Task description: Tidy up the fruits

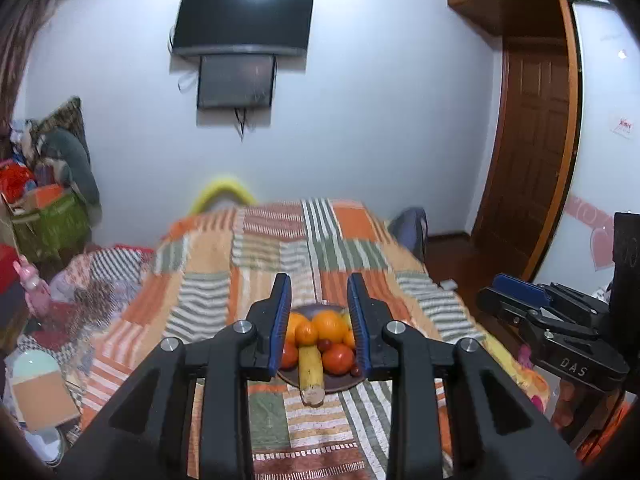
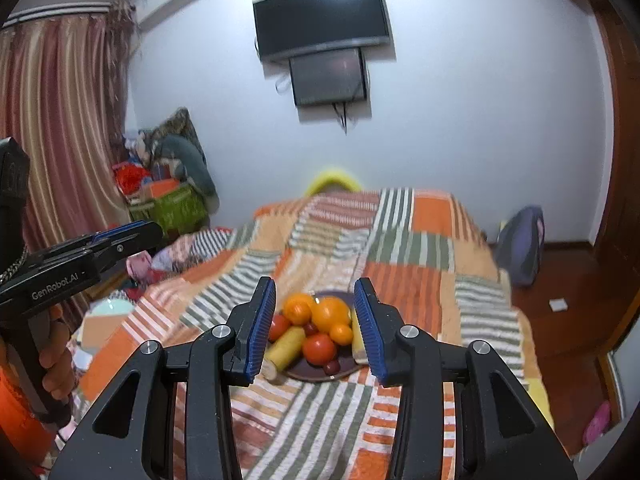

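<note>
A dark plate point(image 1: 340, 385) piled with fruit lies on the bed's striped orange quilt point(image 1: 208, 292). It holds oranges point(image 1: 330, 326), red tomatoes point(image 1: 338, 359), a small dark plum point(image 1: 355, 369) and a banana point(image 1: 310, 372) that sticks out over the near rim. In the right wrist view the plate point(image 2: 308, 370) shows oranges point(image 2: 330, 312), a tomato point(image 2: 319, 349) and a banana point(image 2: 285, 347). My left gripper point(image 1: 320, 300) is open and empty, held above and short of the plate. My right gripper point(image 2: 315, 302) is open and empty, likewise short of the plate.
The bed runs away toward a white wall with a mounted TV point(image 1: 242, 20). Clutter and a green box point(image 1: 50, 224) stand at the left. A wooden door point(image 1: 528, 152) and bare wood floor point(image 2: 568, 320) are at the right. A backpack point(image 2: 520, 244) leans by the bed.
</note>
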Motion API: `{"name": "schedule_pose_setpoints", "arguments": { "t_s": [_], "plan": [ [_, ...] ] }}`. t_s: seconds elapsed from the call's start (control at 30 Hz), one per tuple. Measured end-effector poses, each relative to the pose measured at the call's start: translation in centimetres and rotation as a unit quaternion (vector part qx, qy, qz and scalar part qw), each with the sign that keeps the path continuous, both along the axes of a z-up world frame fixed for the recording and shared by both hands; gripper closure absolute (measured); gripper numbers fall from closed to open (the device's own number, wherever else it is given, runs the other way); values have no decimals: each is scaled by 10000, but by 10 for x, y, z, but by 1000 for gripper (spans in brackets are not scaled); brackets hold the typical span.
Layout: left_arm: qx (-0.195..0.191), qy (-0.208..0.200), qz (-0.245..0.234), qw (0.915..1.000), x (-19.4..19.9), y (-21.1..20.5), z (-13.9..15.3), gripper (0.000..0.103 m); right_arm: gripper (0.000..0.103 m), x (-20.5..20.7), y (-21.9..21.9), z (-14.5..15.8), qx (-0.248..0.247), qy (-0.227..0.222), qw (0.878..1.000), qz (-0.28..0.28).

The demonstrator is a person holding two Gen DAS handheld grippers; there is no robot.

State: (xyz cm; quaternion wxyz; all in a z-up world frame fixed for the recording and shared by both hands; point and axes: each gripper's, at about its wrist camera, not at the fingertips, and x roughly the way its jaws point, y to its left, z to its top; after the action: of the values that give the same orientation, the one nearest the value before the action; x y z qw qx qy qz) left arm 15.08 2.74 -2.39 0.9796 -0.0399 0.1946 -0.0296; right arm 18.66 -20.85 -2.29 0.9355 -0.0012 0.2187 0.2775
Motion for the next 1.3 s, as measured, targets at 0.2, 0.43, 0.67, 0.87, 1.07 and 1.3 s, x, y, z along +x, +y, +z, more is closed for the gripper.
{"name": "schedule_pose_setpoints", "arguments": {
  "t_s": [0.2, 0.43, 0.67, 0.87, 1.07, 1.3],
  "plan": [
    [39, -489, -6, 9988, -42, -9, 26, 68, 59, -41, -5, 34, 267, -568, 9980, -44],
    [1, -831, 151, 9964, -69, -11, 39, 46, 34, -67, -9, 51, 508, -1039, 9930, -227],
    [88, -1075, 228, 9939, -84, -12, 47, 29, 21, -73, -7, 50, 507, -1155, 9914, -347],
    [87, -1154, 374, 9926, -89, -11, 45, 3, 0, -77, -12, 48, 560, -1146, 9909, -434],
    [157, -1165, 416, 9922, -89, -13, 43, 0, 0, -85, -12, 49, 414, -1292, 9891, -578],
    [186, -1102, 389, 9930, -87, -17, 39, 0, 0, -89, -11, 50, 322, -1391, 9878, -625]
  ]
}}
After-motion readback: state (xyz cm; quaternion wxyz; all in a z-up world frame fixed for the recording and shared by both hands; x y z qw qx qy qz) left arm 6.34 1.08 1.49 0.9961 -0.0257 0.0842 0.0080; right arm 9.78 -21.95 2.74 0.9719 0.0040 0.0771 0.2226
